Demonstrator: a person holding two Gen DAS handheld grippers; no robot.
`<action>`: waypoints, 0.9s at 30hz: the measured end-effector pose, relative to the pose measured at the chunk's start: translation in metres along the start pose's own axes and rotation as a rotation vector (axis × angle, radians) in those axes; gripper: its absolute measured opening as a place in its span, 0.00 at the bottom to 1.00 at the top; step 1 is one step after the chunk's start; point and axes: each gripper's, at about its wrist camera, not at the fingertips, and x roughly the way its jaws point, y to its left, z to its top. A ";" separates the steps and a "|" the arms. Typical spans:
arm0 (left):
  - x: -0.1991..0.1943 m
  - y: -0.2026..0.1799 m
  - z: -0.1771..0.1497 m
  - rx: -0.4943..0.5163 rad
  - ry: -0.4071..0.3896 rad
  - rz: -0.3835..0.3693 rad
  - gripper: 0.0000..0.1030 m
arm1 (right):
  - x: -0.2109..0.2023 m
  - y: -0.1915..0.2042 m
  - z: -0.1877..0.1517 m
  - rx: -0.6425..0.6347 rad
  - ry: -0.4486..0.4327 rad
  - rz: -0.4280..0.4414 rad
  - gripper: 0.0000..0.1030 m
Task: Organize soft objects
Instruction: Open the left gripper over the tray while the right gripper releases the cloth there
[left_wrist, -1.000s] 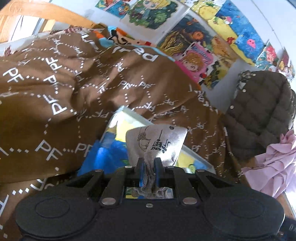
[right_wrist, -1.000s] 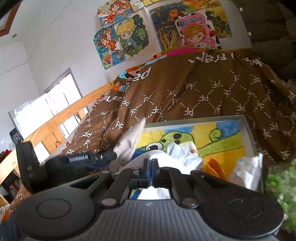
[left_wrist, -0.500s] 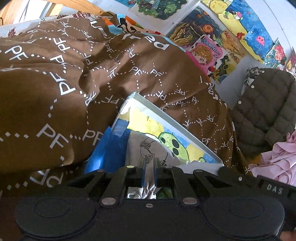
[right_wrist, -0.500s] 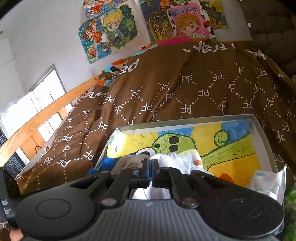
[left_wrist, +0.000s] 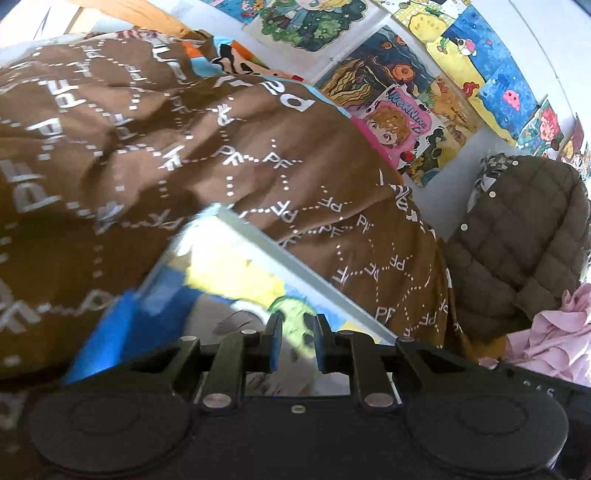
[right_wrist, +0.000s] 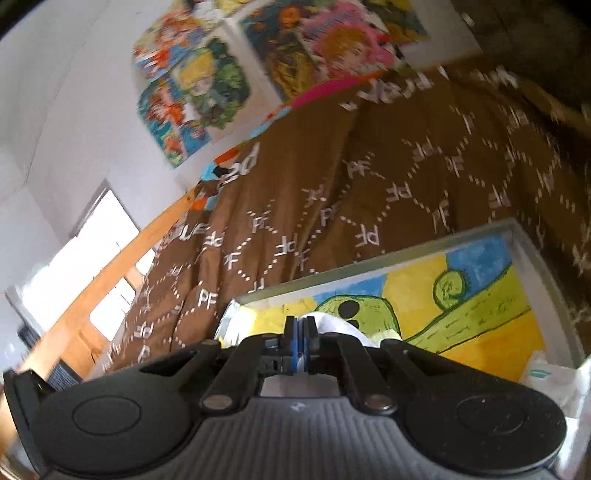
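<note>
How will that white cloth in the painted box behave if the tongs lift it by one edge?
The white cloth lies bunched in soft folds inside the painted box, so it will probably hang limp and drape rather than hold shape. It looks thin, so likely light. Being crumpled, it may unfold and trail as it rises; a pinch on an edge could slip.

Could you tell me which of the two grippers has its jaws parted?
The left gripper: its jaws are opening, with nothing pinched. The right gripper is shut.
</note>
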 end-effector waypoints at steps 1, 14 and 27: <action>0.007 -0.004 0.000 -0.004 0.005 0.004 0.21 | 0.003 -0.005 0.003 0.021 0.003 0.005 0.03; 0.053 -0.027 -0.005 -0.123 -0.161 0.192 0.70 | 0.021 -0.043 0.009 0.156 0.027 0.058 0.03; 0.060 -0.022 -0.009 -0.233 -0.219 0.350 0.70 | 0.019 -0.039 0.003 0.107 0.027 0.051 0.10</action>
